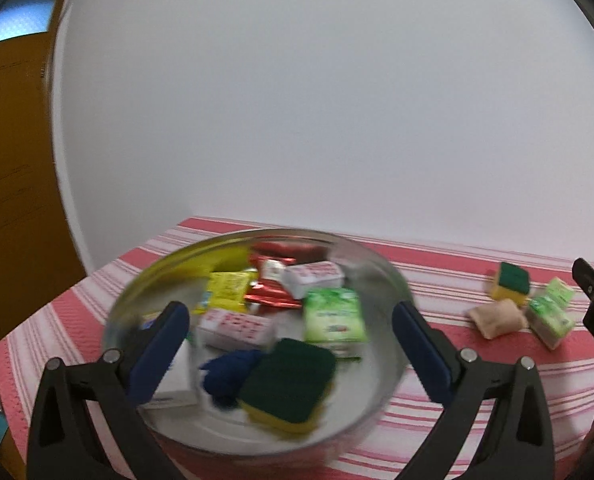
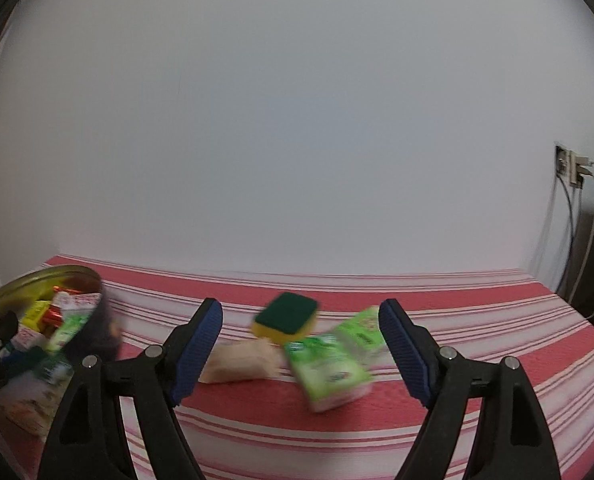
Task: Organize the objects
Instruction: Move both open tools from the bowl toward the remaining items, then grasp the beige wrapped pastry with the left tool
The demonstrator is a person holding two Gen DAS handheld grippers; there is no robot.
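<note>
A round metal bowl (image 1: 377,268) stands on the striped cloth, holding a green-topped yellow sponge (image 1: 289,384), a blue cloth (image 1: 229,372), a green packet (image 1: 333,316), white-and-red packets (image 1: 237,326), a yellow packet (image 1: 227,290) and red foil wrappers. My left gripper (image 1: 291,316) hovers open over the bowl, gripping nothing. To the bowl's right on the cloth lie a second sponge (image 2: 287,316), a beige pouch (image 2: 241,362) and two green packets (image 2: 329,364). My right gripper (image 2: 301,320) is open in front of this group, apart from it.
The red-and-white striped tablecloth (image 2: 457,320) runs back to a plain white wall. A brown door (image 1: 13,140) stands at the left. A wall socket with hanging cables (image 2: 573,168) is at the far right, past the table's edge.
</note>
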